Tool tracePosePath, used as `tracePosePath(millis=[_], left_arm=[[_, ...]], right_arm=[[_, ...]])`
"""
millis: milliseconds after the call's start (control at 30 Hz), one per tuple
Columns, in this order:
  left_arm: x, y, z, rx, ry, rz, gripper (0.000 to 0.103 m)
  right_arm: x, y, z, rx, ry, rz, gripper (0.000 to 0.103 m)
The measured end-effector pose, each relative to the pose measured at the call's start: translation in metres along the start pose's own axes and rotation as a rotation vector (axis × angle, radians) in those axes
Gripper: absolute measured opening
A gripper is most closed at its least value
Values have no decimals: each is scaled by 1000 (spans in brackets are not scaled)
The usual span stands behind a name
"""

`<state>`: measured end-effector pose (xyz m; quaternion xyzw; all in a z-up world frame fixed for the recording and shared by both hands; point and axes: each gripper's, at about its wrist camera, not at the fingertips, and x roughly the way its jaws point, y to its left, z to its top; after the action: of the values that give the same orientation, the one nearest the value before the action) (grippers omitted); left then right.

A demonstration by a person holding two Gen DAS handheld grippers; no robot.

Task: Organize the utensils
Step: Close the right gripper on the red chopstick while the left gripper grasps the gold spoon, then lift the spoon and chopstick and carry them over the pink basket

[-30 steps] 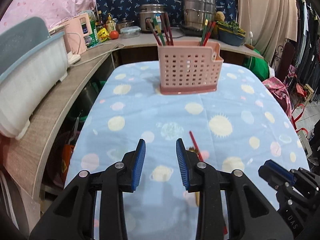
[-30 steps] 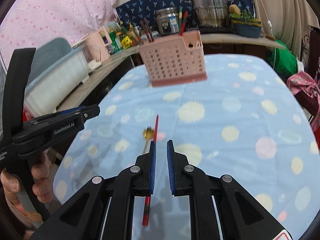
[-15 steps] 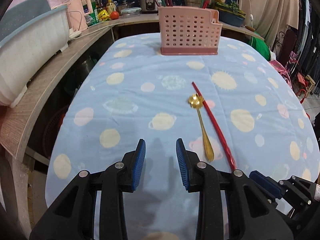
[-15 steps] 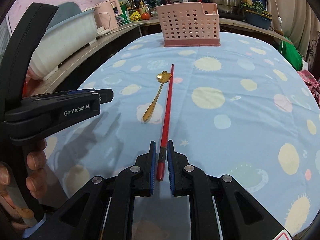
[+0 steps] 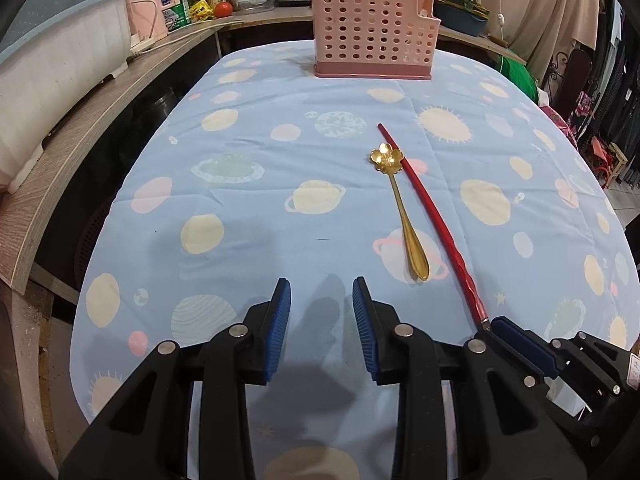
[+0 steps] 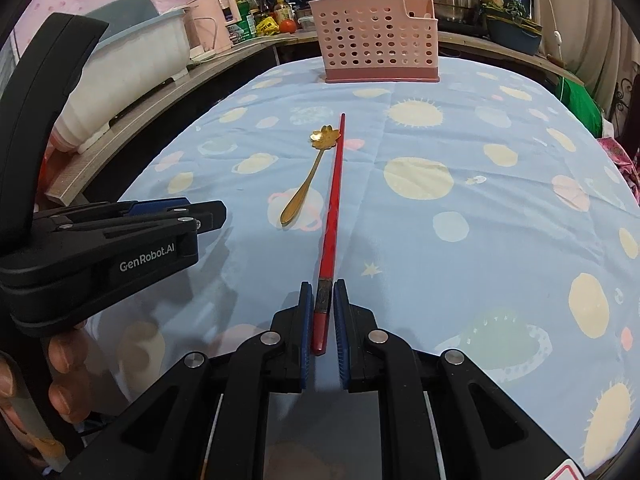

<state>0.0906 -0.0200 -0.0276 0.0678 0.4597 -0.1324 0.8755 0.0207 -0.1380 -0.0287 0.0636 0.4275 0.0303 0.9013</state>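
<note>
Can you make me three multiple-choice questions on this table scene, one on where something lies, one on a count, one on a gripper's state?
1. Where does the gold spoon lie relative to the red chopstick?
A. Just to its left, on the cloth
B. Inside the pink basket
C. On the wooden shelf

2. How many utensils lie loose on the tablecloth?
A. One
B. Two
C. Four

3. What is the right hand-held gripper doing?
A. Standing wide open over bare cloth
B. Closed on the chopstick's near end
C. Holding the spoon

Answers: 1 A, the spoon's flower-shaped bowl sits against the chopstick's left side. 2 B, only the spoon and one chopstick lie on the cloth. 3 B, its blue pads flank the chopstick's near end with almost no gap.
</note>
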Motion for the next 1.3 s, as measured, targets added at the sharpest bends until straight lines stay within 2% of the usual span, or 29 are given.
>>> tracePosePath(millis=[233, 367, 533, 833, 933, 1000, 1067, 1133, 1300], left_arm=[[2, -3, 0, 0, 2, -10, 42], [3, -6, 1, -3, 2, -28, 51], [7, -16, 5, -1, 7, -63, 56], [24, -41, 10, 37, 16, -75, 56], [24, -45, 11, 48, 5, -63, 48], [24, -46, 11, 52, 2, -62, 36], [24, -46, 12, 54, 3, -67, 19], [24, -44, 12, 49, 8, -79, 11], [18, -41, 13, 32, 6, -95, 10]], right_arm=[[-2, -9, 2, 28, -17, -26, 7], [-8, -28, 6, 85, -36, -42, 7], [-13, -54, 11, 164, -51, -51, 7], [-12, -72, 10, 217, -49, -47, 7], [-10, -72, 9, 217, -45, -43, 7], [-10, -72, 9, 219, -43, -39, 7], [-9, -72, 8, 219, -44, -37, 7], [-10, -72, 9, 218, -45, -35, 7], [-14, -72, 9, 219, -56, -34, 7]])
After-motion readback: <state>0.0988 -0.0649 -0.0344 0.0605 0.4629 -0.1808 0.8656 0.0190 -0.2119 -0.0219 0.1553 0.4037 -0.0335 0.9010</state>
